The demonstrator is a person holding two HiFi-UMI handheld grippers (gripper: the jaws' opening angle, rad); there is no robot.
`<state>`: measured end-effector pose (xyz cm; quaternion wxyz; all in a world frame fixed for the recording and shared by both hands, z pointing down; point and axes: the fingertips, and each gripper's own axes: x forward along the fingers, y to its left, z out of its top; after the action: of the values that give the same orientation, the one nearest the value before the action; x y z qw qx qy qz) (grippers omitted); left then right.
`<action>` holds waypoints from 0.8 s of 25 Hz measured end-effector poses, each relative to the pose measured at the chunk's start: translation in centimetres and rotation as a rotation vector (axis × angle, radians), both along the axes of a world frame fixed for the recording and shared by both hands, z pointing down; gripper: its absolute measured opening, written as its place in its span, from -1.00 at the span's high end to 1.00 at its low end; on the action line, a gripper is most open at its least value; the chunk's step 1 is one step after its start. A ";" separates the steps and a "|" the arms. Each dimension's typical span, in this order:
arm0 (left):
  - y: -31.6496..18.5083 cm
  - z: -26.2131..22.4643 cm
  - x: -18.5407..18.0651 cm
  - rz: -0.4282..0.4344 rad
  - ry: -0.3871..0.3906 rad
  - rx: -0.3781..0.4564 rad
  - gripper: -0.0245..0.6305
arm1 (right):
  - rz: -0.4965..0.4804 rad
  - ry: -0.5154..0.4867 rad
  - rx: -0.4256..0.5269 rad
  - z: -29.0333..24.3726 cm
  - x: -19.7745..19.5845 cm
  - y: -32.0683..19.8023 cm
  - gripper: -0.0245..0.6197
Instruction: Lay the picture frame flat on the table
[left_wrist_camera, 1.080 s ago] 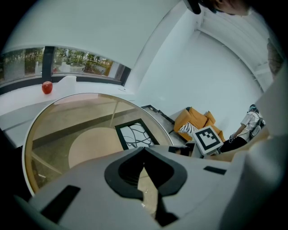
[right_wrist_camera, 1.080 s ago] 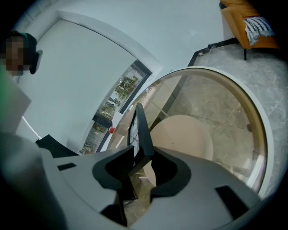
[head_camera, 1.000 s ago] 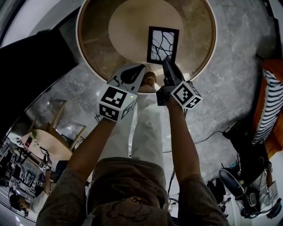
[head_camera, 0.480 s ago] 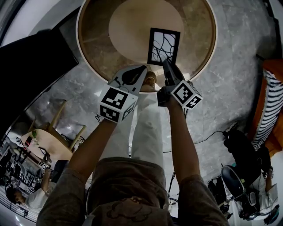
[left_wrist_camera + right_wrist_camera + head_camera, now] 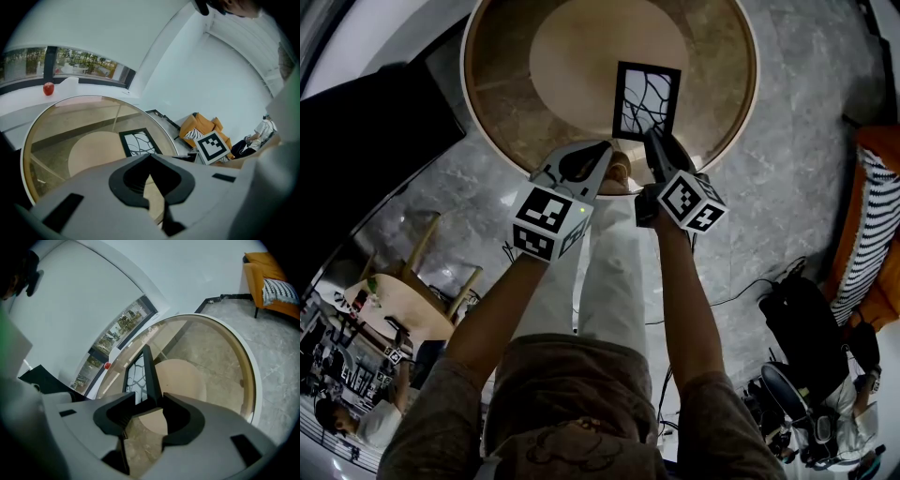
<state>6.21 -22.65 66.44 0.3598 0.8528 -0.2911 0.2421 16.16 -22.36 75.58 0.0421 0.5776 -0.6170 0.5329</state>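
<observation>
The black picture frame (image 5: 646, 98) with a white branch-pattern picture lies flat on the round glass table (image 5: 511, 89). It also shows in the left gripper view (image 5: 137, 142) and the right gripper view (image 5: 138, 376). My right gripper (image 5: 657, 142) is at the frame's near right corner. Its jaws (image 5: 149, 398) have just been opening and now stand apart, with the frame's right edge between them and a gap showing on the left side. My left gripper (image 5: 581, 161) hangs over the table's near edge, left of the frame, its tips (image 5: 150, 158) together and nothing in them.
The table has a pale round base under the glass and a light rim (image 5: 752, 84). A red round object (image 5: 48, 88) sits on the window ledge beyond. An orange sofa (image 5: 874, 225) stands at the right. A small wooden table (image 5: 398, 295) is at the lower left.
The right gripper's marker cube has rolled a little and its jaws have widened around the frame's edge. The frame and the left gripper have stayed put.
</observation>
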 end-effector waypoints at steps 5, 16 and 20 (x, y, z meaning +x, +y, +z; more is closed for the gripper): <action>0.0 0.0 0.2 -0.002 0.002 -0.004 0.87 | -0.043 0.050 -0.001 -0.1 0.0 0.0 0.33; 0.3 0.5 0.3 -0.011 0.006 -0.025 0.87 | -0.121 0.137 -0.003 0.0 -0.1 0.4 0.29; -0.1 0.2 -0.3 -0.017 0.013 -0.032 0.87 | -0.149 0.171 -0.011 -0.4 -0.6 0.2 0.28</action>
<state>5.92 -22.70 66.63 0.3772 0.8459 -0.2920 0.2384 15.58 -22.16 75.17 0.1374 0.5734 -0.6493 0.4804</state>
